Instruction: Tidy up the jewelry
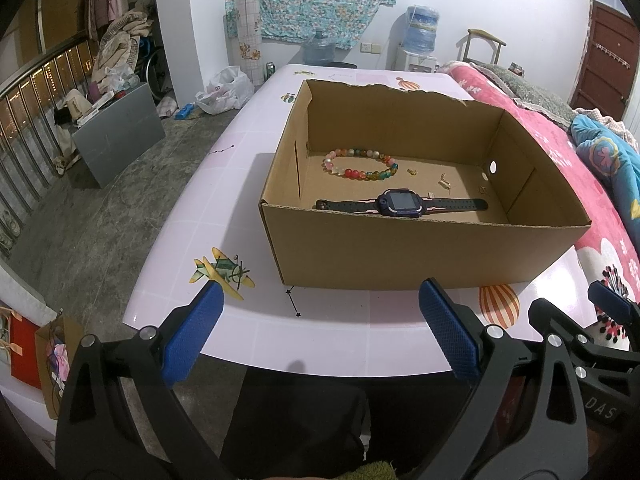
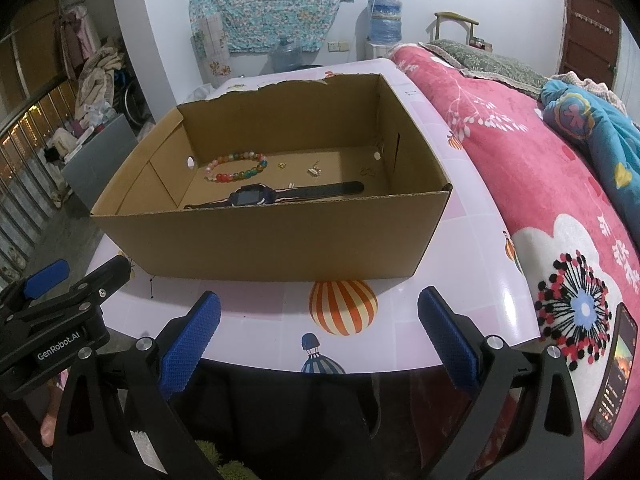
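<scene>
Inside the cardboard box (image 1: 420, 252) on the pink surface (image 1: 248, 184), the bead bracelet (image 1: 360, 165) lies at back left, the watch (image 1: 400, 203) along the front wall, while left claw (image 1: 320, 334) and right claw (image 2: 320, 336) gape empty before the box

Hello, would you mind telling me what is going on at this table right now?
A person holds two grippers, left gripper and right gripper, both open and empty, hovering at the table's near edge. In the cardboard box lie a bead bracelet, a smartwatch and a few small trinkets.
</scene>
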`<state>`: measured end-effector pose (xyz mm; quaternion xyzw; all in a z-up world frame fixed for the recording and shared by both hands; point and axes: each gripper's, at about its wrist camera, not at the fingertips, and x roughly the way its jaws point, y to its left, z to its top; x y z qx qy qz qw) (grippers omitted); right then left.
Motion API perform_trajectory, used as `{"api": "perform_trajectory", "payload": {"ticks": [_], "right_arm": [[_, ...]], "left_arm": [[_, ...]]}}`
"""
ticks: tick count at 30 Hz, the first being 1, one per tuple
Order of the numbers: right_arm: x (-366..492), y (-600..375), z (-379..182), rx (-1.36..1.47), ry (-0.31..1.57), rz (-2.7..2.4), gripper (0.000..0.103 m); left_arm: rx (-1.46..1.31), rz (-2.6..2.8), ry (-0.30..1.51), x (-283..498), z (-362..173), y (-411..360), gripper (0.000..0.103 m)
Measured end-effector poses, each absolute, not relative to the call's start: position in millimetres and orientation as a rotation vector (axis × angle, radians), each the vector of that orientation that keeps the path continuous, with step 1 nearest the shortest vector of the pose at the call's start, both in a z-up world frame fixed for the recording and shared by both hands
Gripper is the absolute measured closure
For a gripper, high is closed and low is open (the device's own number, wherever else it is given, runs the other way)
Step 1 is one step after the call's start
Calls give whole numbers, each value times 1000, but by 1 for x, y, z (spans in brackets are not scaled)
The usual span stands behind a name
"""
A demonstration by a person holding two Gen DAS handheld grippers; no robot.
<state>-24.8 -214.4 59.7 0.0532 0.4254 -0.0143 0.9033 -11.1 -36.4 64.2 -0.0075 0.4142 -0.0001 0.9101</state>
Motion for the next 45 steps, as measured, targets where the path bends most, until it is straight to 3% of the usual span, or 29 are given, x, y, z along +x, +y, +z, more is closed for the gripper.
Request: {"api": "perform_trajectory", "payload": {"ticks": [45], "right_arm": [[-26,-214,55,113,887,-29,7]], "left_arm": [[-19,0,856,-12,64,-36,8]]}}
